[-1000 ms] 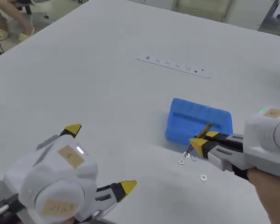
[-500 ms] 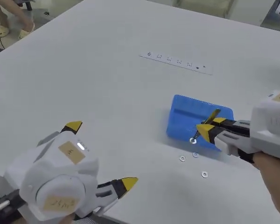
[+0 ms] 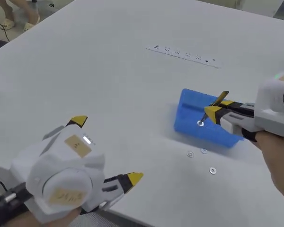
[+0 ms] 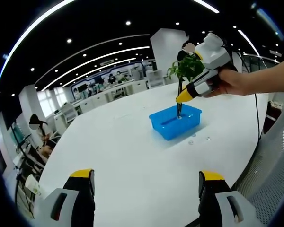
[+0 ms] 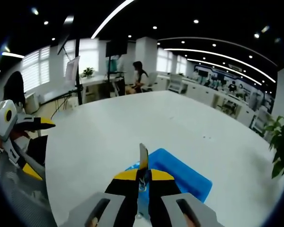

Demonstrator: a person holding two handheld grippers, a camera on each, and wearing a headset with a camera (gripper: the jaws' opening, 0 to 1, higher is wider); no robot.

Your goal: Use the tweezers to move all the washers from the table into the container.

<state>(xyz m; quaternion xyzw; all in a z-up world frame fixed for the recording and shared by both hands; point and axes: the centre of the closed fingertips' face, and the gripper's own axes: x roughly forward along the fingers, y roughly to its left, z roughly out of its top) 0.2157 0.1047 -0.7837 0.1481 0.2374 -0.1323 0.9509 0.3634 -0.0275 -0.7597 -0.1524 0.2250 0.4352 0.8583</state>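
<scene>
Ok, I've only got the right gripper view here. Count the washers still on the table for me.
Observer: Three washers lie on the table in the head view, just outside the blue container, on the side towards the person.
Operator: Now tell me what the tweezers carry.
Observer: The tweezers, clamped in the right gripper, have a small ring at their tips, apparently a washer, over the blue container.
Operator: Give me the tip height.
Observer: From the side, in the left gripper view, the tweezers point down with their tips about level with the blue container's rim, inside its outline.
</scene>
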